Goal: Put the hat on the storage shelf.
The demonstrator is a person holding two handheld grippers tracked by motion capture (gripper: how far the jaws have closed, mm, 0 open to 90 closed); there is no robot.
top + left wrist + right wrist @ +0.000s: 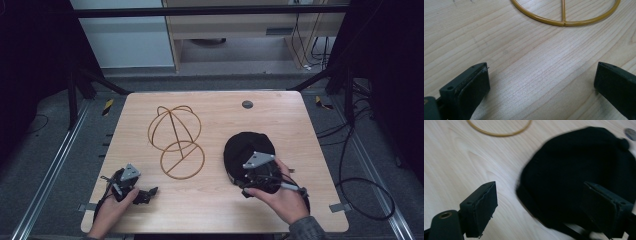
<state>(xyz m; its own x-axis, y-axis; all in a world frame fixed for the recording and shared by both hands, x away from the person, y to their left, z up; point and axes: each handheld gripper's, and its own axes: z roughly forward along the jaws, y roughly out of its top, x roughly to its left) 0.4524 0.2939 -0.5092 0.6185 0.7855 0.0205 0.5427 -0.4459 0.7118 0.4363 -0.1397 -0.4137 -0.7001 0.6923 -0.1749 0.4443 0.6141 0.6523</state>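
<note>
At the near left corner of the wooden table (215,205), the person's left hand (111,210) comes in from the bottom edge and holds the left gripper (142,194) low over the wood, jaws pointing right toward the middle. In the left gripper view its jaws stand spread wide with bare tabletop between them, and the near arc of the gold ring lies ahead, well apart from the pads. The gold wire hat stand (176,140) sits left of the table's centre, its flat ring base toward the person and its domed frame behind, with open wood on all sides. Right of it lies the black cap (245,147), near the stand but not touching. The right hand (280,197) reaches in from the lower right and holds the right gripper (257,175) over the cap's near edge. In the right gripper view the jaws are spread, the left one over bare wood, the right one over the cap's fabric (574,177); that view is blurred. A small grey disc (247,104) sits near the far edge.
</note>
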